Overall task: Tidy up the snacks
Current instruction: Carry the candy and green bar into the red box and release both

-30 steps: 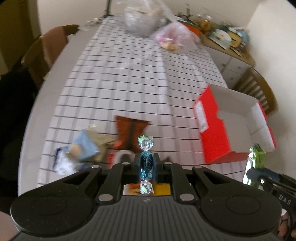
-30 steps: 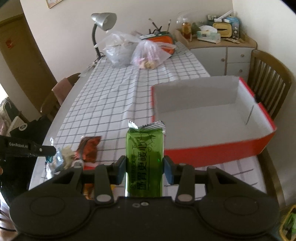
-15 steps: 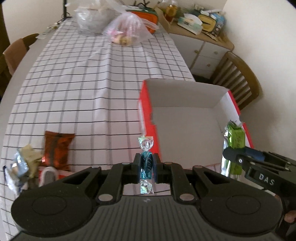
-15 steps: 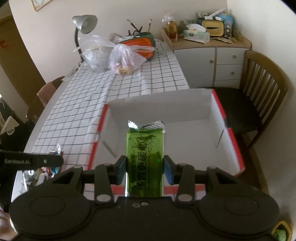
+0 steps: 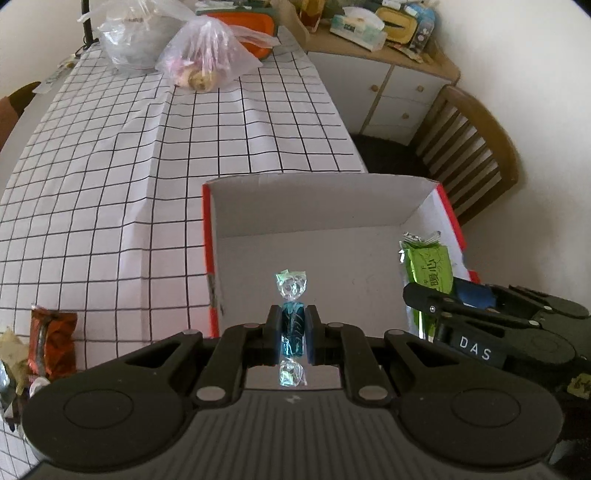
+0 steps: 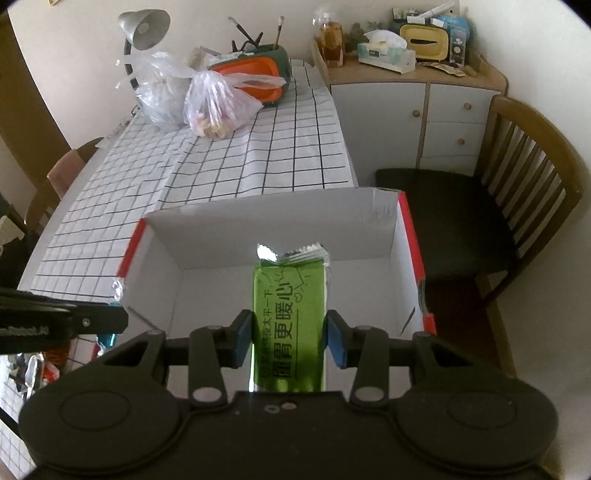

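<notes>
A dining table under a white cloth with a black grid (image 5: 155, 155) fills the room's middle, with a wooden chair (image 6: 517, 206) and a white cabinet (image 6: 424, 122) off its far corner.

Your left gripper (image 5: 292, 332) is clamped tight on a teal wrapped candy (image 5: 292, 328), the pads pressing its middle while the clear twisted ends stick out above and below the jaws. It hangs over the near part of the open box (image 5: 406, 206), a cardboard box with white inside and red outer walls that sits at the table's right edge.

Your right gripper (image 6: 290, 336) is closed on a green foil snack pack (image 6: 290, 295), its blue pads squeezing the two long sides; the crimped silver end points away from you. This pack is also over the box's white floor (image 6: 207, 280), toward its right side when seen from the left wrist camera (image 5: 428, 266). The box looks bare inside beneath both snacks.

Left of the box, near the table's edge, lie more snacks: an orange-brown packet (image 5: 51, 339) and some crumpled wrappers (image 5: 9, 354) just beside it. At the far end of the table stand two tied plastic bags (image 5: 207, 59), an orange container (image 6: 251, 70) behind them and a grey desk lamp (image 6: 144, 26).
</notes>
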A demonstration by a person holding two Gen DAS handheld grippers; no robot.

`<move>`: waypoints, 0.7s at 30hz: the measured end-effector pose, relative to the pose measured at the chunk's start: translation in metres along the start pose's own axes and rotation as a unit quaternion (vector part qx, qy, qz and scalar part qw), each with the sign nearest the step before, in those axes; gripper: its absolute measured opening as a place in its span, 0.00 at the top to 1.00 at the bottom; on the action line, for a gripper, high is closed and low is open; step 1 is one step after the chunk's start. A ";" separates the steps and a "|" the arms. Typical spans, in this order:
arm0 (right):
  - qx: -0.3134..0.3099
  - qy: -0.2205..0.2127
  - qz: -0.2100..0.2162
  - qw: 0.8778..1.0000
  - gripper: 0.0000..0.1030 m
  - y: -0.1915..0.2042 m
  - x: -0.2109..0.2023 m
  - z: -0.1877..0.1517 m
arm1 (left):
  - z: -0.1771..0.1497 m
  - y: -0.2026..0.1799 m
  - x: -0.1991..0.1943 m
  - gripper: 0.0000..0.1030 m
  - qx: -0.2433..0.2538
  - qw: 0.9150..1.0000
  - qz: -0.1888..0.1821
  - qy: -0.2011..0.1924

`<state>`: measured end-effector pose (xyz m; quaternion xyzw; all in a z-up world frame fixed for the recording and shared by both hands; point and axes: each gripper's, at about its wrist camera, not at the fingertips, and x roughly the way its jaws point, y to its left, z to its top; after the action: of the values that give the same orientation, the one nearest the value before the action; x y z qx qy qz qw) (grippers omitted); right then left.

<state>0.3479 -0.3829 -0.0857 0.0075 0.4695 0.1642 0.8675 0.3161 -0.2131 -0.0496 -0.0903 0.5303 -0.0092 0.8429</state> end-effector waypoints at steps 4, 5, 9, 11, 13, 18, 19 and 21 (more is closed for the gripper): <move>0.004 0.024 0.013 1.000 0.61 -0.010 0.021 0.007 | 0.009 -0.005 0.027 0.88 -0.001 1.000 0.015 0.019; 0.005 0.032 0.014 0.999 0.61 -0.012 0.027 0.008 | 0.010 -0.006 0.033 0.88 0.000 1.000 0.017 0.024; -0.006 0.051 0.017 0.999 0.61 -0.013 0.043 0.004 | 0.013 -0.009 0.058 0.88 0.005 0.998 0.031 0.047; -0.015 0.051 0.022 0.998 0.61 -0.013 0.046 0.004 | 0.012 -0.011 0.069 0.88 0.009 0.998 0.037 0.059; -0.021 0.054 0.024 0.998 0.61 -0.012 0.048 0.006 | 0.011 -0.012 0.078 0.88 0.011 0.997 0.043 0.068; -0.034 0.072 0.020 0.997 0.60 -0.011 0.064 0.008 | 0.009 -0.015 0.097 0.88 0.013 0.994 0.055 0.092; -0.035 0.073 0.020 0.996 0.60 -0.011 0.067 0.007 | 0.008 -0.014 0.101 0.88 0.012 0.994 0.058 0.096; -0.034 0.077 0.021 0.996 0.60 -0.013 0.072 0.006 | 0.006 -0.015 0.106 0.88 0.012 0.993 0.061 0.103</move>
<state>0.3928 -0.3731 -0.1427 -0.0246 0.5291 0.1979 0.8248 0.3694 -0.2387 -0.1394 -0.0464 0.6187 0.0269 0.7838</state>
